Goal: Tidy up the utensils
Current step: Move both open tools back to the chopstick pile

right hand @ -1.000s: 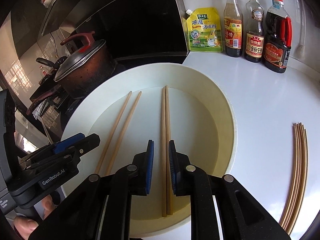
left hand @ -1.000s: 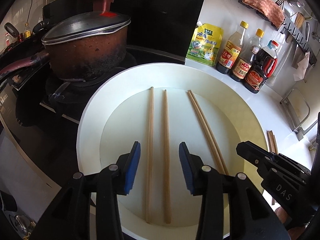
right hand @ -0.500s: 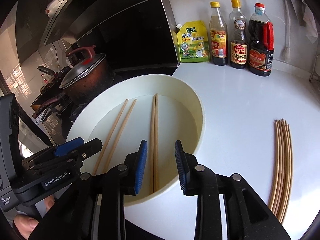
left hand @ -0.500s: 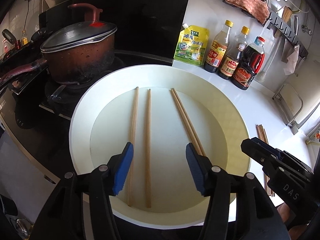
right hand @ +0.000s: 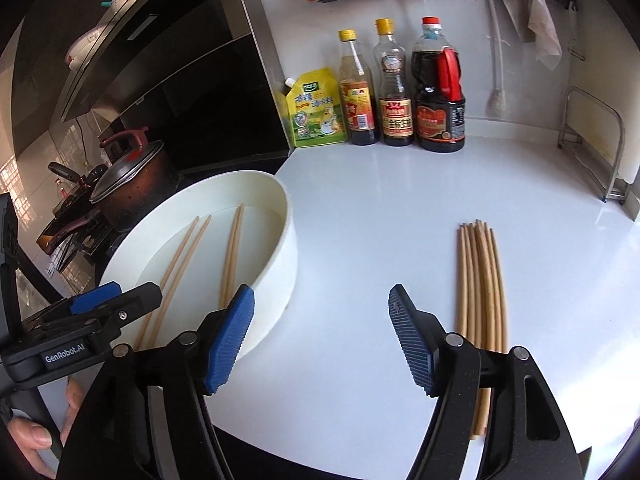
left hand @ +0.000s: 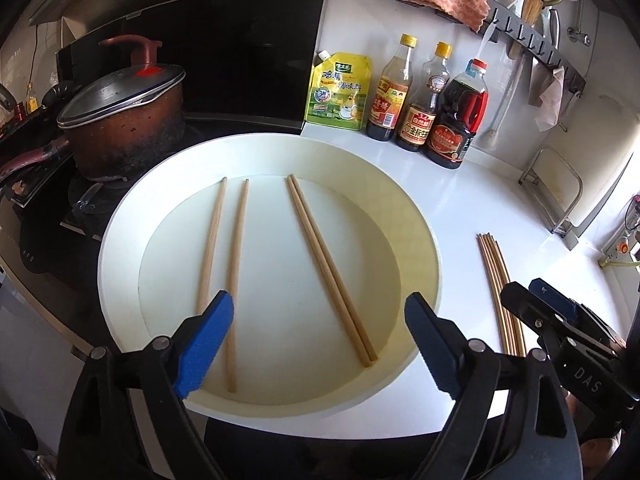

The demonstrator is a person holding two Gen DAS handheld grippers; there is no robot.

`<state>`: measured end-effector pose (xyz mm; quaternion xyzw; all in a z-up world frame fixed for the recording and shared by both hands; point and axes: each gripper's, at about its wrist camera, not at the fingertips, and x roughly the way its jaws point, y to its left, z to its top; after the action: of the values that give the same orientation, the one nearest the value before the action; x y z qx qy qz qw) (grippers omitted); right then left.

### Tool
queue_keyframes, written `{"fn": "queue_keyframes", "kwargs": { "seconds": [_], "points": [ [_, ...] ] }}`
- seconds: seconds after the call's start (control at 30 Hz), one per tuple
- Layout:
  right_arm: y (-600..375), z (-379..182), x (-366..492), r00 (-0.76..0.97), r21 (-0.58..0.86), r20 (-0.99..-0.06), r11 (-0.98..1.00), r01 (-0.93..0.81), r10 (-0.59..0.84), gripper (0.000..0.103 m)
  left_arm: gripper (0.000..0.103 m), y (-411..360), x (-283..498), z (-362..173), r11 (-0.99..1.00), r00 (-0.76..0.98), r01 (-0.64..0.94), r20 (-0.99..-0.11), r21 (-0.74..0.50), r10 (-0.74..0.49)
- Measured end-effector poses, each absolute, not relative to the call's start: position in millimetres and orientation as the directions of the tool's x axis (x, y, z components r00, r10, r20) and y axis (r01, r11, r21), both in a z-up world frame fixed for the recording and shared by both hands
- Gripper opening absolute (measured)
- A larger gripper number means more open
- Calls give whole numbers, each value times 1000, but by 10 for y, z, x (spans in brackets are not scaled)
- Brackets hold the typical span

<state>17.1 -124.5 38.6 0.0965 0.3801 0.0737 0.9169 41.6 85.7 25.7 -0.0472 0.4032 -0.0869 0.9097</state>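
Observation:
A round white tray (left hand: 128,216) holds two pairs of wooden chopsticks: a spread left pair (left hand: 224,256) and a tight right pair (left hand: 328,268). My left gripper (left hand: 318,344) is open and empty above the tray's near rim. A bundle of several chopsticks (right hand: 482,280) lies on the white counter right of the tray (right hand: 286,240); it also shows in the left wrist view (left hand: 498,284). My right gripper (right hand: 320,340) is open and empty over bare counter between tray and bundle. Each gripper shows at the edge of the other's view.
A lidded pot (left hand: 120,120) sits on the black stove left of the tray. A yellow pouch (left hand: 340,94) and three sauce bottles (left hand: 420,108) stand at the back wall. A metal rack (right hand: 600,148) stands at the right. A utensil rail (left hand: 532,36) hangs above.
Both grippers have opened wide and drawn back. The right gripper has let go of the right pair in the tray and swung right over the counter towards the bundle.

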Motion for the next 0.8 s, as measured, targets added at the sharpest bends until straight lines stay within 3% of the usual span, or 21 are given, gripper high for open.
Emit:
{"fn": "queue_keyframes", "kwargs": {
  "seconds": [0.3,0.8],
  "points": [
    [-1803,353,-165,722,188,-682,982,18,117,74,91,406,316,294,971,654,191,-720,-141,-233],
    [-2482,34,-246,635,93,-773,988,124,-7,75,91,-576,189,104,936,587,334,-751,-114,-301]
  ]
}}
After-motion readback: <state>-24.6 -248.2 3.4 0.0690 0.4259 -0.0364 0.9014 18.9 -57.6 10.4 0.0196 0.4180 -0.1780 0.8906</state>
